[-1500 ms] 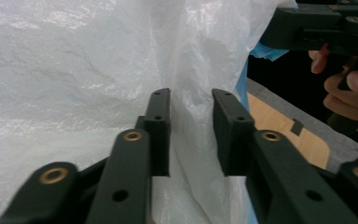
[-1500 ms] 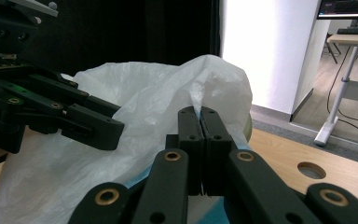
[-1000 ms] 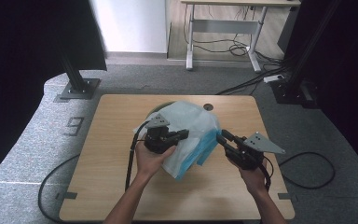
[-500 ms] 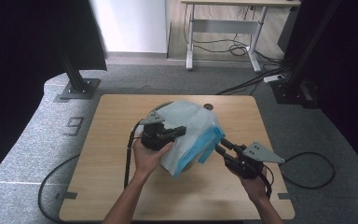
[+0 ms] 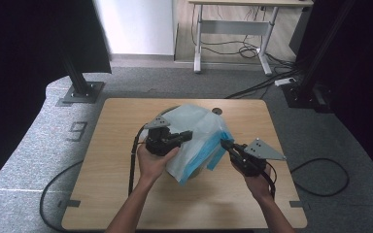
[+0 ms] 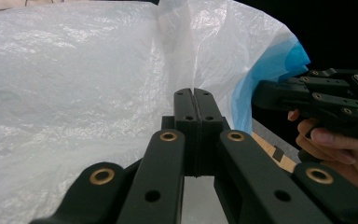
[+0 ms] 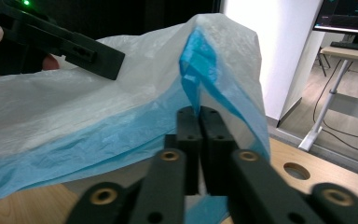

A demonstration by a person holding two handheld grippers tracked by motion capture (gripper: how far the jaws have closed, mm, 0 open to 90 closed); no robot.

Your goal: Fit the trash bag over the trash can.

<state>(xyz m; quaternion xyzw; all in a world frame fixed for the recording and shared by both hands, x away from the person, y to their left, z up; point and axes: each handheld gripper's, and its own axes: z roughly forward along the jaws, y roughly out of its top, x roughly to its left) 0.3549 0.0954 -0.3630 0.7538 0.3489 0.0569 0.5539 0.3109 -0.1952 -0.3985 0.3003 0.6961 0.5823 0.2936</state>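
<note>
i hold a pair of tongs in each hand over a wooden table (image 5: pixel 116 194), and between them hangs a thin white plastic bag (image 5: pixel 194 126) with a blue band (image 5: pixel 201 162) along one edge. my left gripper (image 5: pixel 187 135) has its jaws pressed together on the white film; in the left gripper view the two black jaws of that gripper (image 6: pixel 195 100) meet flat with the bag (image 6: pixel 74 84) pinched between their tips, the crinkled plastic spreading wide to the left and rising above them. my right gripper (image 5: pixel 226 144) is closed too, nipping the blue edge: in the right gripper view the jaws of this gripper (image 7: pixel 199 114) stand tight together with a fold of the blue band (image 7: pixel 196 60) caught at their tips, the white film draped over it and running down to the left. the bag sits near the middle of the table, lifted and stretched between the two pairs of tongs, its lower part sagging toward the wood. my left hand (image 5: pixel 153 162) is just beside the bag; my right hand (image 5: pixel 260 184) is out to the right. in the left gripper view the other gripper and my fingers (image 6: pixel 331 140) show at the right, next to the blue edge (image 6: pixel 265 70). a round hole (image 7: pixel 296 170) is cut in the tabletop near the bag. beyond the table stand a white desk frame (image 5: pixel 233 29) and loose cables (image 5: pixel 252 51) on grey floor.
</note>
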